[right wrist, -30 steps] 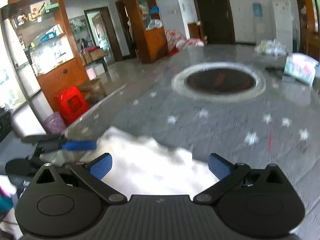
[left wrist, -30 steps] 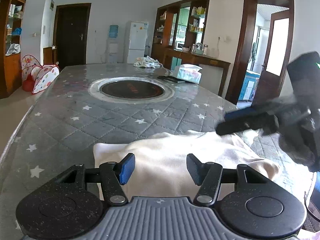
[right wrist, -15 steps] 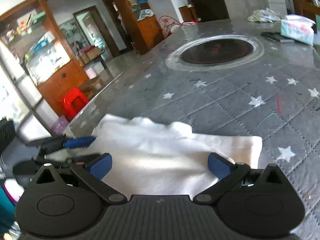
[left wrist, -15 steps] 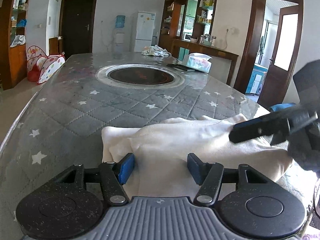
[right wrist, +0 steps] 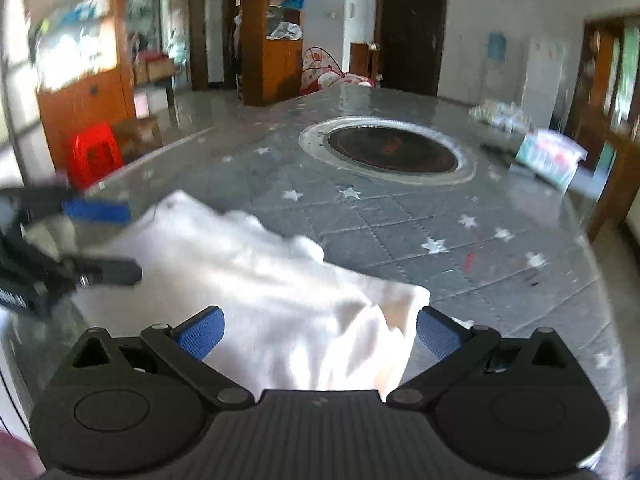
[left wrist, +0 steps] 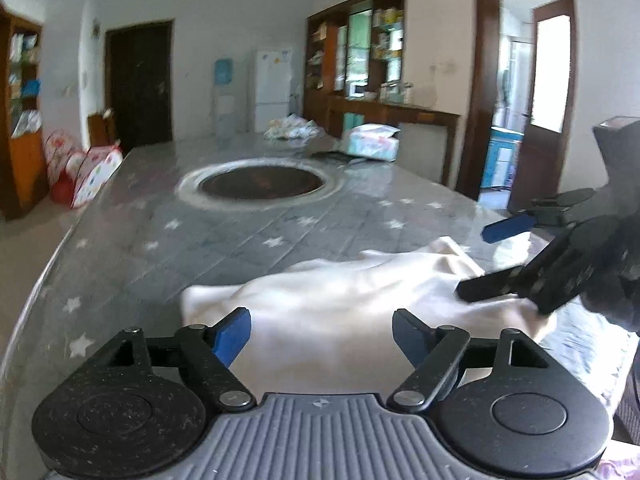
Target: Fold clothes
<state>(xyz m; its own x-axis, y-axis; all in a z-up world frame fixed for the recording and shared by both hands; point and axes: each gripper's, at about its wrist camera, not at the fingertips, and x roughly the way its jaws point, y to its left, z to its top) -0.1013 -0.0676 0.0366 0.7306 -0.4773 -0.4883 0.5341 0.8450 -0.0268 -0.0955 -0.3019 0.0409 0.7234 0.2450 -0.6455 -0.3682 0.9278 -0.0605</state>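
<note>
A cream garment (left wrist: 340,300) is seen at twelve o'clock between the opening, empty left gripper (left wrist: 322,336) and spread right gripper (right wrist: 318,334), its long axis stretched three-to-nine across the table (left wrist: 248,240).

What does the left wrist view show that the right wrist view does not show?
Only the left wrist view shows the open doorway with the half-glazed door, and the left tool, jaws opening over the cloth without pressing it.

Only the right wrist view shows the red stool on the floor, and the right tool, jaws wide, cloth between them.

Both show the white garment on the grey star-patterned table, the round dark inset, the tissue pack and the white fridge.
</note>
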